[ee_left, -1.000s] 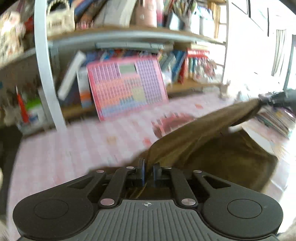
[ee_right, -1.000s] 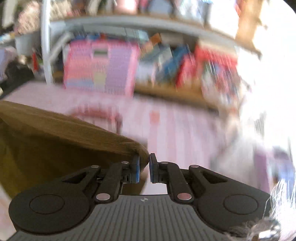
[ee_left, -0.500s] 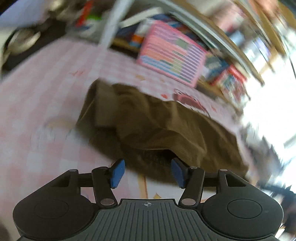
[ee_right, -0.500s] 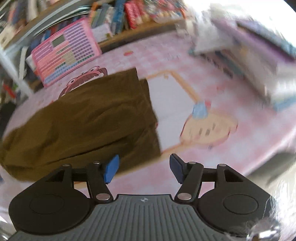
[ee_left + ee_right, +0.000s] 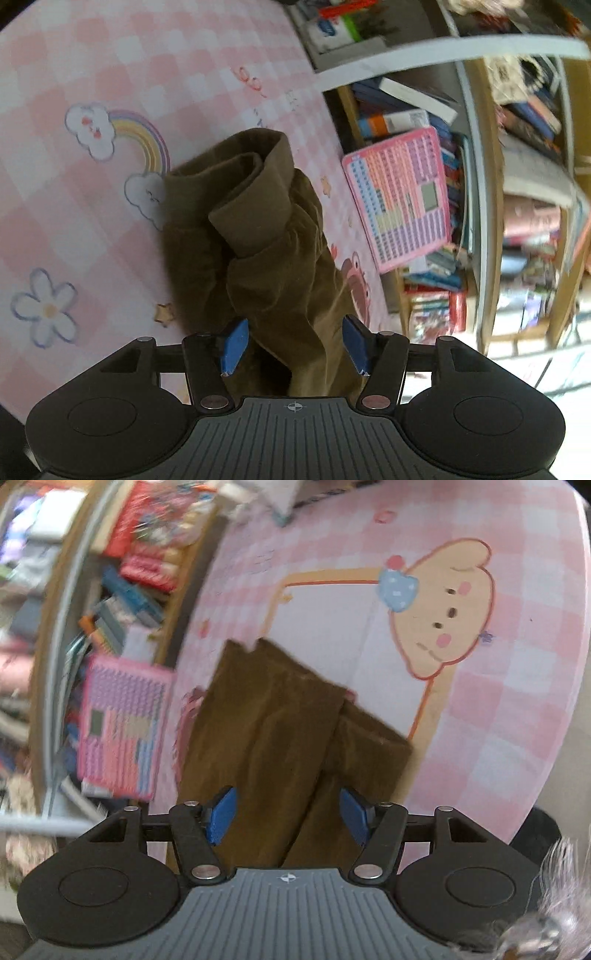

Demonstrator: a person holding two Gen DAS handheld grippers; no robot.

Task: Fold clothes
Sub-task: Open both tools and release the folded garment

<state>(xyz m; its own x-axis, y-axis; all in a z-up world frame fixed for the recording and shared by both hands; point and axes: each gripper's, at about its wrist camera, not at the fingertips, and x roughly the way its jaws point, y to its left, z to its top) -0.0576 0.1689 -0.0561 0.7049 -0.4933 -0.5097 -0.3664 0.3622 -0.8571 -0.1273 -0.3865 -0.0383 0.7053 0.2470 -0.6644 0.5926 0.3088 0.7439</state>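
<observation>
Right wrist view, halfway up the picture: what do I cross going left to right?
Bookshelf → pink chart board → brown garment → cartoon dog print → pink checked mat.

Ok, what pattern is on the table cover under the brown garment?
Pink-and-white checks with cartoon prints on the table cover; clearest in the left wrist view.

left gripper [image 5: 293, 349], right gripper [image 5: 290, 816]: black linkage arms, silver pivot screws, blue pads, ribbed grey housing with crosshair mark.
</observation>
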